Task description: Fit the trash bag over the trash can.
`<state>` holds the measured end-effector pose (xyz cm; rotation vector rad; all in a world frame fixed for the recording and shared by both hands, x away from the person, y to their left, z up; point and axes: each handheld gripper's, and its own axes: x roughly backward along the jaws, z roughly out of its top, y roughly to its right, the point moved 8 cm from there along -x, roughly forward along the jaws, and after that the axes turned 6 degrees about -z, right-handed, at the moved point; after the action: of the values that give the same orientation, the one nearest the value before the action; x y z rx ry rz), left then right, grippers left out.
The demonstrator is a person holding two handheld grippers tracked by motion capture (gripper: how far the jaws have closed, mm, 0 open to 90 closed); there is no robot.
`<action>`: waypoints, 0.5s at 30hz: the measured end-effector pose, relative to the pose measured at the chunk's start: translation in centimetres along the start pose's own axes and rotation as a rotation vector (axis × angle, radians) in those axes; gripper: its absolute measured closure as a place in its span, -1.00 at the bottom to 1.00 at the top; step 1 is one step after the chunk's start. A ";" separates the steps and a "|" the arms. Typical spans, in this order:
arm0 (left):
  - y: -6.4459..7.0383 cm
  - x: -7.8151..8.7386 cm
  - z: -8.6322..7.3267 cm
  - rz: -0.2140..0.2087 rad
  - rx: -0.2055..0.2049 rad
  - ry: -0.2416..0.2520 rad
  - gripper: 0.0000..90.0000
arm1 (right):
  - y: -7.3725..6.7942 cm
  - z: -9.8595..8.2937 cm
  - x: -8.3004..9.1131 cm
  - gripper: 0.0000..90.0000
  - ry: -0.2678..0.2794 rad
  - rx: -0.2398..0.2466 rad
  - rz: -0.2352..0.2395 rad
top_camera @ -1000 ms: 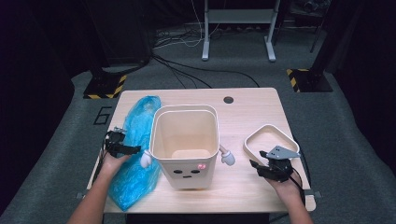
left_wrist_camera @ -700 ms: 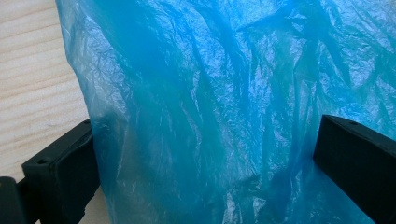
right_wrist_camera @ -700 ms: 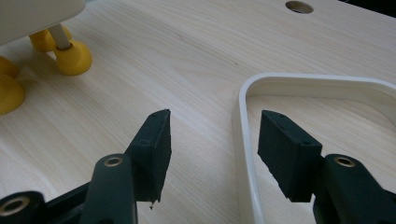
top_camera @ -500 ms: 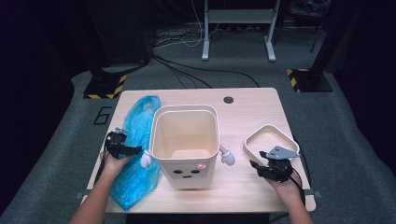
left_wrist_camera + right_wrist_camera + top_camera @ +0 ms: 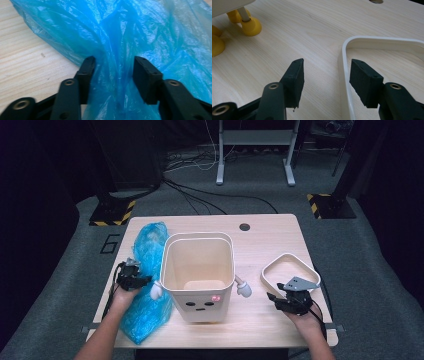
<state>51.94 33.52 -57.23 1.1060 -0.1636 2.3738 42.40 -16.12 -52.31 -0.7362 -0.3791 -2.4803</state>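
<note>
the blue plastic bag (image 5: 145, 285) lies crumpled on the left part of the wooden table (image 5: 265, 240), stretched from the far left down to the near edge, just beside the cream bin (image 5: 200, 270) with a little face on its front. the left gripper (image 5: 134, 279) sits over the bag's middle, and in the left gripper view its 2 jaws stand apart with a raised fold of the bag (image 5: 117, 57) running between them; the film looks to brush both pads, though i cannot tell whether it is truly pinched. the right gripper (image 5: 286, 301) is at the near right of the table, its jaws wide and holding nothing. in the right gripper view the near rail of the white ring frame (image 5: 347, 75) passes between the 2 jaws, closer to the right one. the frame (image 5: 290, 270) lies flat on the table, well apart from the bag, with the bin standing between them. the bin's yellow feet (image 5: 249, 25) show at the upper left of that view.
</note>
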 end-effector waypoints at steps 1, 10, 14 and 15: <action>0.1 0.0 0.0 -0.003 -0.009 -0.004 0.35 | 0.0 0.0 0.0 -0.02 -0.001 -0.002 0.000; 0.0 0.0 0.0 -0.094 0.067 0.016 0.91 | -0.1 -0.1 -0.1 -0.01 -0.005 -0.002 0.004; -0.1 0.2 -0.1 -0.137 0.079 0.013 0.94 | 0.0 0.0 0.0 -0.01 0.001 -0.001 0.001; 0.0 0.3 -0.2 -0.144 0.072 0.013 0.95 | 0.0 0.0 0.0 -0.01 0.002 -0.001 0.001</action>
<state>51.69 33.69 -57.13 1.0965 0.0059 2.2739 42.37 -16.15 -52.32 -0.7340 -0.3766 -2.4806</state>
